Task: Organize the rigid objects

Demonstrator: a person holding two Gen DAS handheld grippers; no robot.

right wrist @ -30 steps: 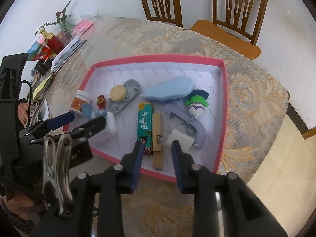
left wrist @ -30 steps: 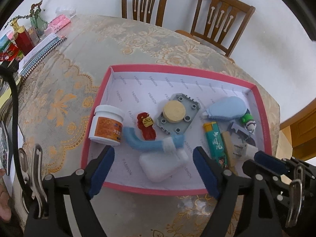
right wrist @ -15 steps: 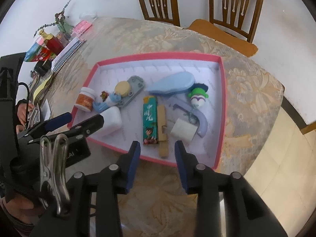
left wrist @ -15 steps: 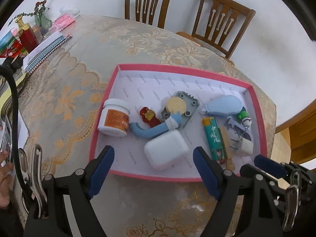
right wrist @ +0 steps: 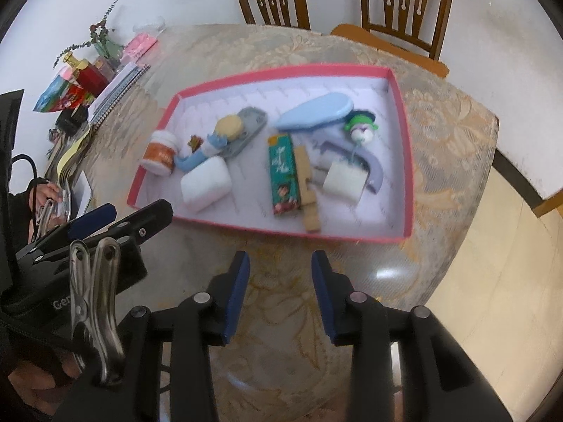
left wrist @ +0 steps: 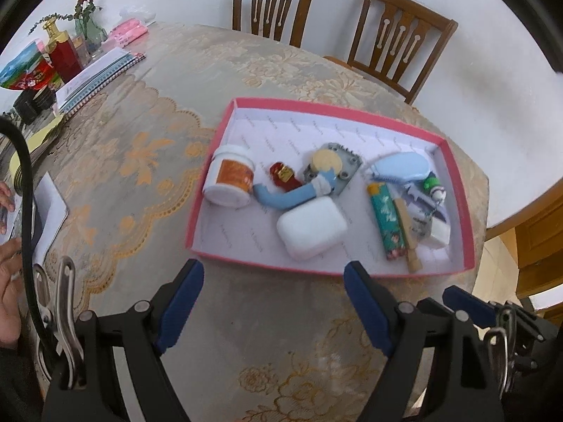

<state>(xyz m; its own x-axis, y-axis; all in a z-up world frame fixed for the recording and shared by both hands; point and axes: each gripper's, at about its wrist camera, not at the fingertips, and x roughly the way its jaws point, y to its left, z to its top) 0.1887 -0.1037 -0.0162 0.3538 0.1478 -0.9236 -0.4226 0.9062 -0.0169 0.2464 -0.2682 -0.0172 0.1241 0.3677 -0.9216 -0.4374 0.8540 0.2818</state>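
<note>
Pink card walls frame the tray [left wrist: 207, 190], a shallow rectangular box lined with pale printed paper, sitting on a round table [left wrist: 147, 147] under a glossy lace-patterned cloth. Several things in it are hard to read: at the right end a small white block [right wrist: 343, 177], a lilac curved piece [right wrist: 373, 168] and something metallic overlap, and motion blur smears their edges in both views. A wooden stick [right wrist: 306, 190] lies just beside the green lighter [right wrist: 283, 172], touching along its side. The white rounded case [left wrist: 311, 227] sits near the front wall; behind it a blue bent tube [left wrist: 292, 195] crosses onto a grey studded plate [left wrist: 346, 170] bearing a tan disc [left wrist: 327, 161]. A small red figure [left wrist: 283, 176] lies between the tube and the white jar [left wrist: 230, 176] with its orange label, which leans against the left wall. A pale blue teardrop shell [right wrist: 315, 112] and a green-capped round toy [right wrist: 362, 128] lie toward the back right. The left gripper [left wrist: 272, 302] hangs over bare cloth in front of the tray, its blue-padded jaws spread wide and holding nothing; the right gripper [right wrist: 279, 292] hovers likewise, its jaws parted narrowly and empty. Both have drawn back from the tray since a second ago, when their tips reached over its front wall, and the tray now looks smaller and farther off. Notebooks [left wrist: 98, 77] and a red bottle [left wrist: 63, 58] crowd the table's far left edge, partly cut off.
</note>
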